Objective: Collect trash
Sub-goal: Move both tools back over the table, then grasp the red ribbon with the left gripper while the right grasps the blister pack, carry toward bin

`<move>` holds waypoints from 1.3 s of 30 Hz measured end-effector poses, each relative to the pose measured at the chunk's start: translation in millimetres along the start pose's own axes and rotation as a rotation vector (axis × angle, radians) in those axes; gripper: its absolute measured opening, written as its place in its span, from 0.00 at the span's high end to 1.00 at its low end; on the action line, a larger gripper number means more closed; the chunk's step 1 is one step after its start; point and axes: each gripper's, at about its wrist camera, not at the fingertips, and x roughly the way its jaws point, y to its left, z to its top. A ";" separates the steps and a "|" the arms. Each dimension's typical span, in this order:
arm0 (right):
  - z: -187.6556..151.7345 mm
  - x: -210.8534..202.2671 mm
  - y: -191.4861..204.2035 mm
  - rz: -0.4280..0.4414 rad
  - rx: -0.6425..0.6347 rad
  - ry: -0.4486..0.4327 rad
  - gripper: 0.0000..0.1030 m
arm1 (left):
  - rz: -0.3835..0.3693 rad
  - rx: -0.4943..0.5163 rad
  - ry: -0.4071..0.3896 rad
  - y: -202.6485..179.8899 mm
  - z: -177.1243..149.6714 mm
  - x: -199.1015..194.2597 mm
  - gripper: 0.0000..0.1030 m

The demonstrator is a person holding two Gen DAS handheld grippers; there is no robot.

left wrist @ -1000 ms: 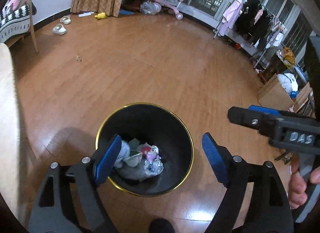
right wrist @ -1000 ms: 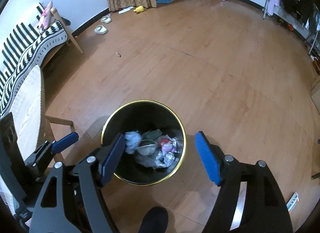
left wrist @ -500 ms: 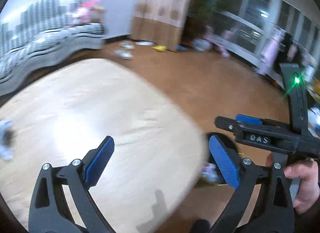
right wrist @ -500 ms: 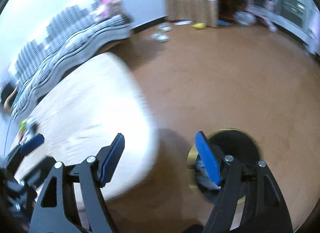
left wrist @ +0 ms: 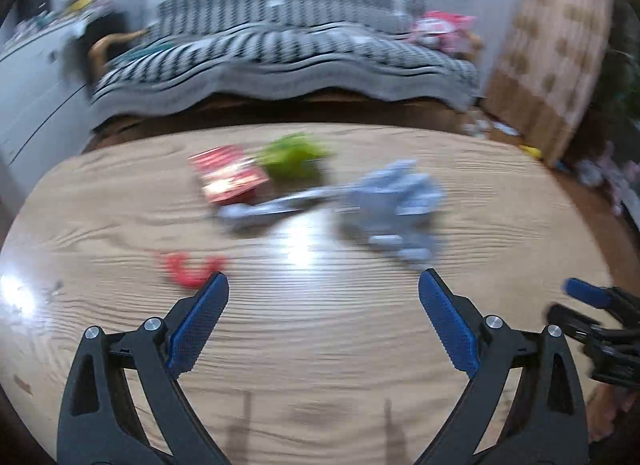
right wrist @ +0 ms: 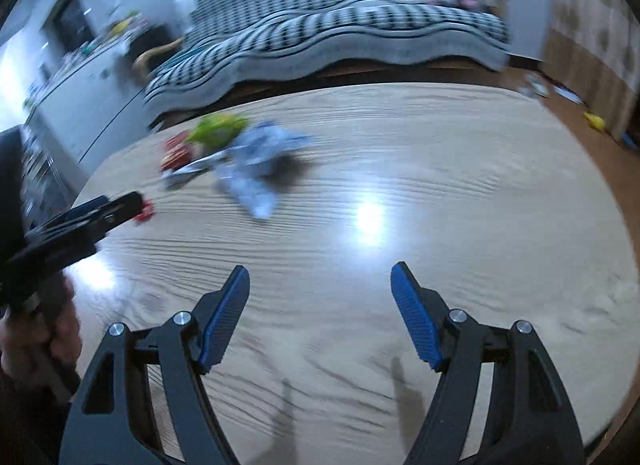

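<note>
Left wrist view: a second ago this camera looked down into a black bin on the wood floor; now it faces a pale wood-grain table (left wrist: pixel 320 345) with trash scattered across its far half. The left gripper (left wrist: pixel 323 297) hangs over bare tabletop, its jaws having just spread wider, released with nothing between them. Beyond it lie a crumpled grey-blue wrapper (left wrist: pixel 394 209), a silvery strip (left wrist: pixel 276 207) whose long axis runs left to right and rises slightly toward the wrapper, a red packet (left wrist: pixel 228 179), a green crumpled piece (left wrist: pixel 294 157) and a small red curved scrap (left wrist: pixel 190 269) just beside the left fingertip. All are blurred. The right gripper's tips (left wrist: pixel 588 297) show at the right edge. A striped sofa (left wrist: pixel 280 49) stands behind the table, a patterned curtain (left wrist: pixel 556 45) to its right.

Right wrist view: the bin has likewise gone from sight. The right gripper (right wrist: pixel 320 277) hovers over empty table (right wrist: pixel 440 205), jaws apart and holding nothing. The trash cluster, with the grey-blue wrapper (right wrist: pixel 256 161), sits far left, near the left gripper's tip (right wrist: pixel 100 209).
</note>
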 end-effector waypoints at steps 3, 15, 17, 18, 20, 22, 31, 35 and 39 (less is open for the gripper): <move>21.2 32.4 32.2 0.013 -0.058 0.017 0.31 | 0.039 -0.056 0.022 47.3 -3.4 18.4 0.10; 56.8 134.3 66.1 -0.033 -0.131 0.082 0.31 | 0.098 -0.099 0.099 106.8 -5.0 75.7 0.10; 59.0 141.6 68.8 -0.056 -0.147 0.075 0.31 | 0.105 -0.072 0.097 104.4 -3.1 78.9 0.10; 60.6 145.1 70.9 -0.058 -0.155 0.074 0.31 | 0.106 -0.066 0.094 104.3 -3.3 79.5 0.11; 63.3 149.2 73.9 -0.059 -0.161 0.071 0.31 | 0.122 -0.028 0.069 101.2 -4.6 75.8 0.42; 64.5 152.1 77.0 -0.060 -0.169 0.066 0.31 | 0.100 -0.009 0.063 97.3 -6.0 72.9 0.54; 58.9 143.8 89.6 -0.005 -0.180 0.046 0.70 | 0.049 -0.021 0.055 85.9 -6.2 51.1 0.67; 54.2 121.4 92.4 0.029 -0.186 0.031 0.70 | 0.026 -0.018 0.043 69.5 -3.8 32.2 0.67; 45.8 80.9 81.7 0.025 -0.175 -0.007 0.70 | -0.017 0.013 0.021 40.1 -2.9 10.2 0.67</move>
